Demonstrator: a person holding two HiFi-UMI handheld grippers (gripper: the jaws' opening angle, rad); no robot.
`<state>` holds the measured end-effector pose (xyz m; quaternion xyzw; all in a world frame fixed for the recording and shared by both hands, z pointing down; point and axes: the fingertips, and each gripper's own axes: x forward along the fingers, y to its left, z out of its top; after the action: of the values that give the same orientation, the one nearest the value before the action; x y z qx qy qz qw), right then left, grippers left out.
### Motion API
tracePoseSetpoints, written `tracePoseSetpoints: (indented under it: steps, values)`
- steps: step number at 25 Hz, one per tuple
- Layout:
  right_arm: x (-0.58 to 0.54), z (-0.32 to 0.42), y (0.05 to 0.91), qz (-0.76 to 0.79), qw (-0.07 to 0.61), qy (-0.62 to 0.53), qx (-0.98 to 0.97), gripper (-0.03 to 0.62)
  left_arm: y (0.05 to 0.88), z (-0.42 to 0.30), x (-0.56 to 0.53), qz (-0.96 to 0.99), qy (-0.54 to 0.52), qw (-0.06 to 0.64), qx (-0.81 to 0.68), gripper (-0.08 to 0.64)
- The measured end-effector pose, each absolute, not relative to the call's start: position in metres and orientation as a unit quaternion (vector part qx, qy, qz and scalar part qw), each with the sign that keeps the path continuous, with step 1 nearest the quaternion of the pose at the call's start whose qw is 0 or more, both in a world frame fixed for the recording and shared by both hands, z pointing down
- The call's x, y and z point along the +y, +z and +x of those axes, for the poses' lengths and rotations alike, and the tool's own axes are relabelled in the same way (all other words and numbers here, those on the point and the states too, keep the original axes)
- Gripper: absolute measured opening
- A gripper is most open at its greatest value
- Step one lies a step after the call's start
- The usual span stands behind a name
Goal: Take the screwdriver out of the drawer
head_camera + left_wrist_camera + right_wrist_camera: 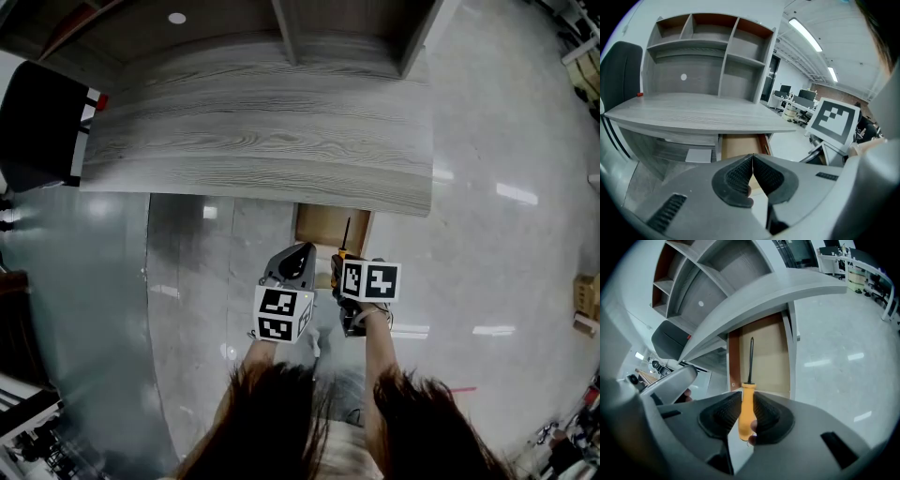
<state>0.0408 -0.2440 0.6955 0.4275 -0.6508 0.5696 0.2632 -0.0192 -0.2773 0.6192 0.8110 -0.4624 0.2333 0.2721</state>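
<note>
The right gripper [747, 401] clamps the orange handle of a black-shafted screwdriver [749, 390]. The left gripper [753, 161], just beside it, is closed and empty. The shaft points over the open light-wood drawer [771, 357] under the grey wood-grain desk [253, 131].

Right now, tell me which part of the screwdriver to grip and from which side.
Grip the screwdriver by its orange handle, as the right tongs do: it is thick, the black shaft thin. Come from the butt end, one jaw each side, shaft pointing away toward the drawer.
</note>
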Motion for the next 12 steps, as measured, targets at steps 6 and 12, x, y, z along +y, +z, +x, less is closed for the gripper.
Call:
tracePoseSetpoints:
  steps: [6,12]
  values:
    - [-0.234,0.048,0.683,0.443,0.25,0.561,-0.653,0.095,0.607,-0.021,-0.26,0.815,0.233,0.266,-0.459,0.017]
    - [-0.229,0.048,0.661,0.456,0.243,0.528,-0.674,0.095,0.588,-0.03,-0.248,0.817,0.228,0.253,-0.465,0.017]
